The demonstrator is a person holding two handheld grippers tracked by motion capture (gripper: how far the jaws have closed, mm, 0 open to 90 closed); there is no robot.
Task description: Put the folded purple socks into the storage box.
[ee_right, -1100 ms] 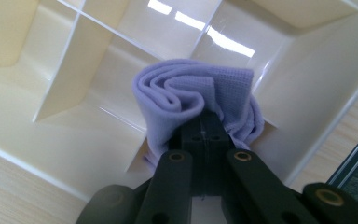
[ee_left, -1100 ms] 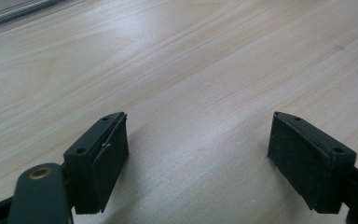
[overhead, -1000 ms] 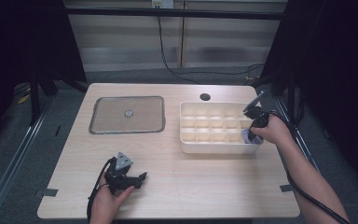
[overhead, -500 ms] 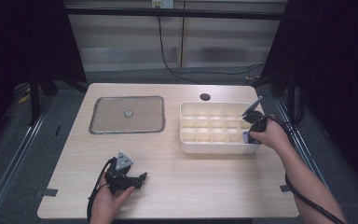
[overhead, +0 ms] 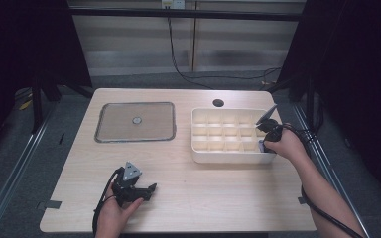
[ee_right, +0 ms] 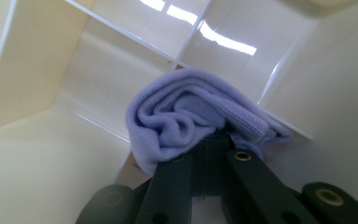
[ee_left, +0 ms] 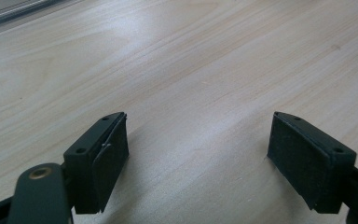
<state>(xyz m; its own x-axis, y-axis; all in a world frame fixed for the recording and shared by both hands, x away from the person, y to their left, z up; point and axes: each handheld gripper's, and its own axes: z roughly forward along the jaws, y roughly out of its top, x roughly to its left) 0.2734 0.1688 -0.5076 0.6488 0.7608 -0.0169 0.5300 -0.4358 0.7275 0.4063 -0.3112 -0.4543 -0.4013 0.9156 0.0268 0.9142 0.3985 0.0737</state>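
Your right claw [ee_right: 214,140], clamped on the lilac cloth [ee_right: 186,121], sits inside the divided tray's [overhead: 228,157] near-right corner compartment, release pending; left claw [ee_left: 200,154] gapes empty on the worktop [overhead: 218,198].

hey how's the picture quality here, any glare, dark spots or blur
High view: dark surround, evenly lit table. Right gripper view: bright glare streaks on the glossy divider tray, sharp lilac cloth, near jaws soft. Left gripper view: broad sheen on the wood top left, jaws casting soft shadows.
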